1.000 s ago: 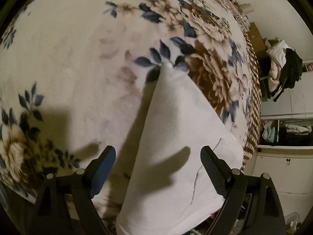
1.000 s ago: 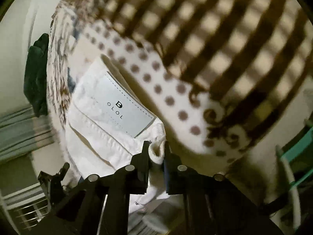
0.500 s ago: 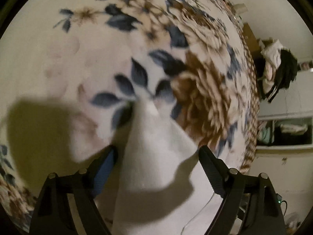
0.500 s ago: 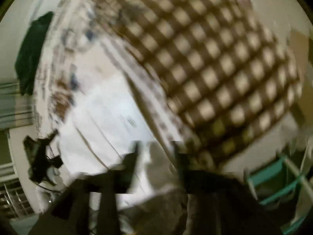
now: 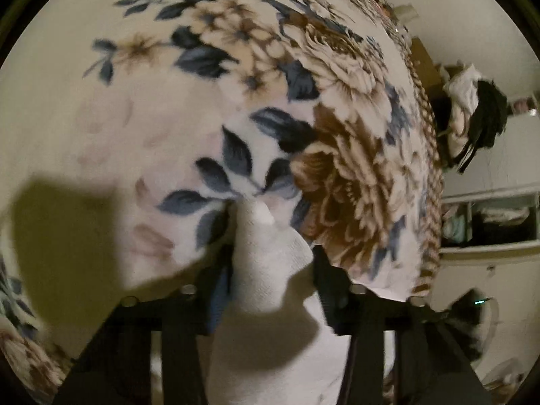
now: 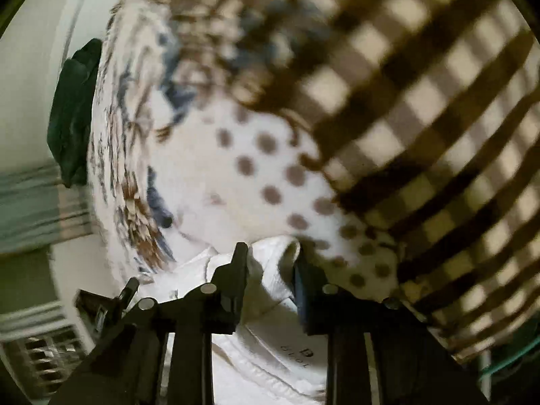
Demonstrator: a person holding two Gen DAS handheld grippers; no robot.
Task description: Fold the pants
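White pants lie on a floral blanket (image 5: 141, 77). In the left wrist view a pant leg (image 5: 266, 270) runs up between my left gripper's (image 5: 271, 270) fingers, and the jaws stand narrowed against the cloth. In the right wrist view the waistband end (image 6: 270, 270) with its label (image 6: 297, 354) bunches between my right gripper's (image 6: 270, 263) fingers, which stand partly apart around the fold.
The blanket has a checked brown border (image 6: 422, 101) and a dotted band (image 6: 270, 168). A heap of clothes (image 5: 472, 118) and open shelves (image 5: 489, 219) stand at the right. A dark green garment (image 6: 71, 118) hangs by the far wall.
My left gripper has moved forward along the pant leg and narrowed onto it. My right gripper has loosened from tightly shut and swung, the waistband still between its fingers.
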